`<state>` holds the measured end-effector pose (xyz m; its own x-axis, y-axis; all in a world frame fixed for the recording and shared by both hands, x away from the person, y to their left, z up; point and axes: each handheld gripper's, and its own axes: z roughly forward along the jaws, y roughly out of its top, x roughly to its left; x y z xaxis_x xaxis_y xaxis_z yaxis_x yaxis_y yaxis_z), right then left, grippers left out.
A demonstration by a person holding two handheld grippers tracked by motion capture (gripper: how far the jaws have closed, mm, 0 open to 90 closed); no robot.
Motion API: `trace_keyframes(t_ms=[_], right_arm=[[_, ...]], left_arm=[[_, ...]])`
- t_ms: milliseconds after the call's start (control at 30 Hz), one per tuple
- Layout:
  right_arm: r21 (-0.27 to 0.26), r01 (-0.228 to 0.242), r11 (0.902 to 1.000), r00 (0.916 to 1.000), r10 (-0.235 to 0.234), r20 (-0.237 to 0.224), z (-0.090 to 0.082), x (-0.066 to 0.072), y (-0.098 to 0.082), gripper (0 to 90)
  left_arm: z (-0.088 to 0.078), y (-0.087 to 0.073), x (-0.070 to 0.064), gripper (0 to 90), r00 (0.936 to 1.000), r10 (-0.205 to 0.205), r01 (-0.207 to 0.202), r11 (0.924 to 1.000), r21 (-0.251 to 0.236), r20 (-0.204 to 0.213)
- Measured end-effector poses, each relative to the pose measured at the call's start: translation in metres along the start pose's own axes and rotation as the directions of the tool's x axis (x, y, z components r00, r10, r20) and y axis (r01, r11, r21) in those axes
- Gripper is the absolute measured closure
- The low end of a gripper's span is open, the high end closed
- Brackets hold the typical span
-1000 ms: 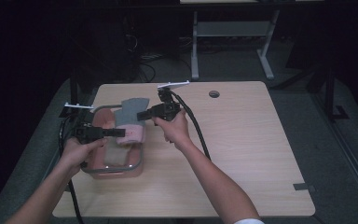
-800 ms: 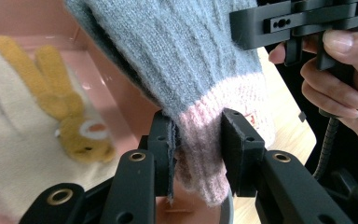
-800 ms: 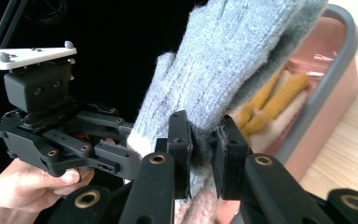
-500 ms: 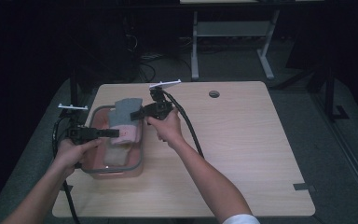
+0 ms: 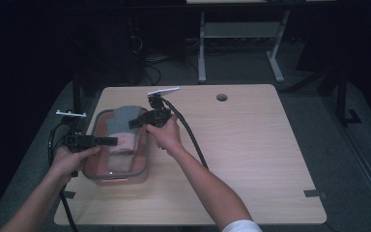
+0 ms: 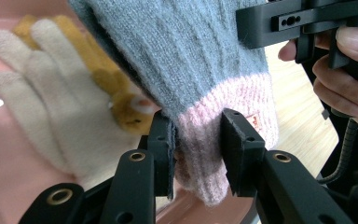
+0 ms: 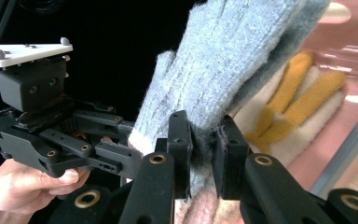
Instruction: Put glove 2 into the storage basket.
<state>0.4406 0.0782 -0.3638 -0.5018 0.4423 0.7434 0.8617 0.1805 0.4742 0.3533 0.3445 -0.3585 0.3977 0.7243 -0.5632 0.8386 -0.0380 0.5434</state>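
Observation:
A grey knitted glove with a pink cuff point(image 5: 121, 126) hangs over a pink bin with a grey rim point(image 5: 145, 159) at the table's left. My left gripper point(image 5: 113, 140) is shut on the pink cuff point(image 6: 200, 140). Over the bin's right side, my right gripper point(image 5: 132, 123) is shut on the grey part of the same glove point(image 7: 223, 74). Both hold it above the bin. Inside the bin lie a cream glove point(image 6: 37, 88) and a yellow-orange one point(image 6: 102, 84), also seen beneath the grey glove as the yellow-orange glove point(image 7: 303, 93).
The bin stands near the left edge of a light wooden table point(image 5: 251, 154). A round cable hole point(image 5: 221, 97) sits at the table's back. Black cables trail from both grippers. A desk frame point(image 5: 241, 43) stands on the dark floor behind the table.
Both grippers have moved left with the glove stretched between them, and slightly down, bringing it further over the bin.

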Motion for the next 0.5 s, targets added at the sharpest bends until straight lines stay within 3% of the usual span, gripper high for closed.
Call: trace_keyframes(t_ms=[500], right_arm=[[0.039,-0.011,0.9992,0.9999,0.010,0.009,0.025,-0.008,-0.004,78.5]], left_arm=[[0.002,-0.009,0.016,66.7,0.9988,-0.010,0.012,0.9990,0.044,-0.049]])
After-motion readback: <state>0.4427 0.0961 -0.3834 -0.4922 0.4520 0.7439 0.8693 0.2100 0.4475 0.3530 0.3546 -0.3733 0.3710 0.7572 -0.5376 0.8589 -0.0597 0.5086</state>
